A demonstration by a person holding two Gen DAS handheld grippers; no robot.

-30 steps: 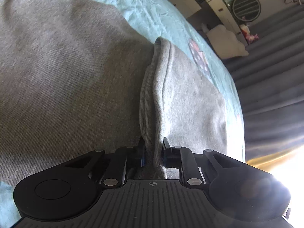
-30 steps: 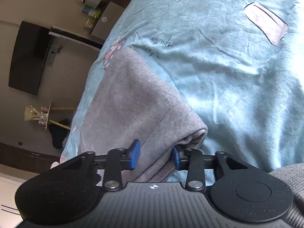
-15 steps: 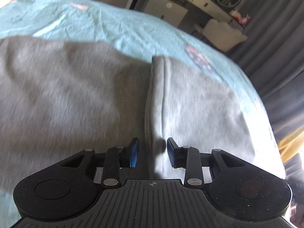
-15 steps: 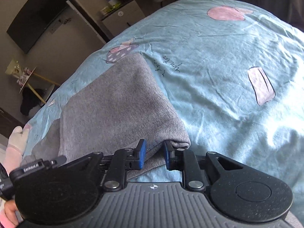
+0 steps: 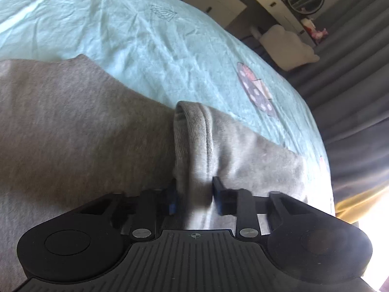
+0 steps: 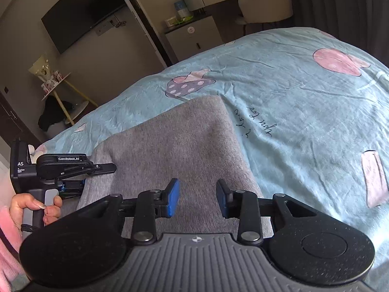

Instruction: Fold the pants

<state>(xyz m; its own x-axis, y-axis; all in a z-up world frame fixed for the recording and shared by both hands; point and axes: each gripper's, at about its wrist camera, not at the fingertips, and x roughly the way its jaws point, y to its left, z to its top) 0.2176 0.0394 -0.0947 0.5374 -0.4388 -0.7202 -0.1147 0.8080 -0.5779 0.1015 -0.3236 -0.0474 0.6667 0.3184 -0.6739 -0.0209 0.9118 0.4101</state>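
Grey pants (image 5: 73,133) lie partly folded on a light blue bedsheet (image 5: 121,29). In the left wrist view a raised ridge of grey hem (image 5: 192,146) runs straight into my left gripper (image 5: 193,194). Its jaws are closing, and the cloth fills the gap with both pads against it. The right wrist view shows that left gripper (image 6: 97,177) from the side at the pants' left edge, held by a hand (image 6: 31,204). My right gripper (image 6: 197,198) hovers over the folded grey panel (image 6: 175,146). Its jaws are opening and nothing is pinched between them.
The sheet (image 6: 304,102) carries pink and purple prints and slopes off at the bed's far edge. Beyond it are a wall TV (image 6: 80,17), a dresser (image 6: 194,36), a pale chair (image 6: 265,7) and a small side table (image 6: 60,92). Dark curtains (image 5: 352,85) hang at the right.
The left gripper let go of the hem, shifted along it and closed on the ridge again. The right gripper released the folded corner, rolled upright and lifted off the cloth.
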